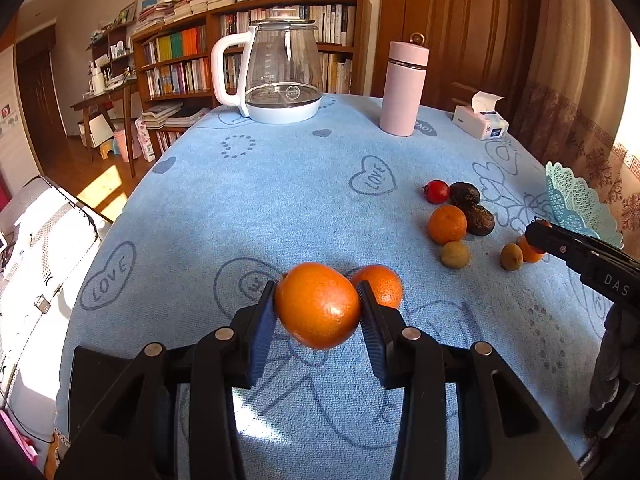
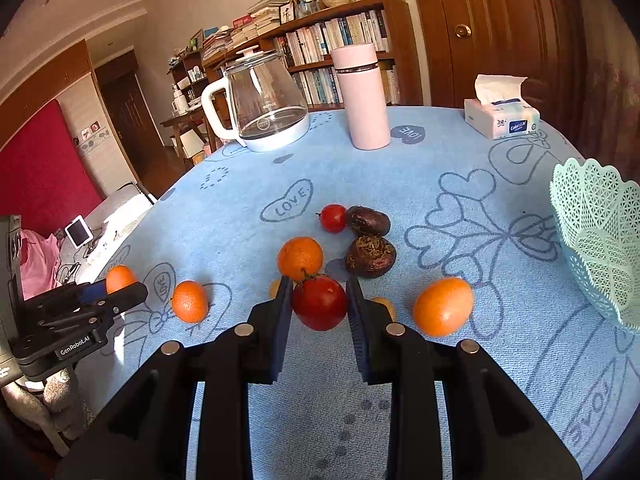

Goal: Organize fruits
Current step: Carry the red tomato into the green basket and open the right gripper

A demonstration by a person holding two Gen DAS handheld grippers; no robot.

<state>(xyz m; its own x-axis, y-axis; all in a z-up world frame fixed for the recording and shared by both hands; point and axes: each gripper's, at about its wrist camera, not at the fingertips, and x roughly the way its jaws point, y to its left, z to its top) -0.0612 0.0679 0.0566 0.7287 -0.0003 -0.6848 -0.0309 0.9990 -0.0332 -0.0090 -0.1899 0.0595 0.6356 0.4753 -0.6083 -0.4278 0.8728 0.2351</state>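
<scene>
Your left gripper (image 1: 318,306) clamps an orange (image 1: 318,305); your right gripper (image 2: 318,304) clamps a tomato (image 2: 319,302). Loose fruit crowds mid-frame; the basket (image 2: 596,240) sits at right on the bench (image 2: 460,184).

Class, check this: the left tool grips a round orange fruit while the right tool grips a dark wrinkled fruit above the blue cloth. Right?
Not quite. The right tool grips a round red tomato, as the right wrist view shows. The left tool does grip a round orange fruit.
</scene>
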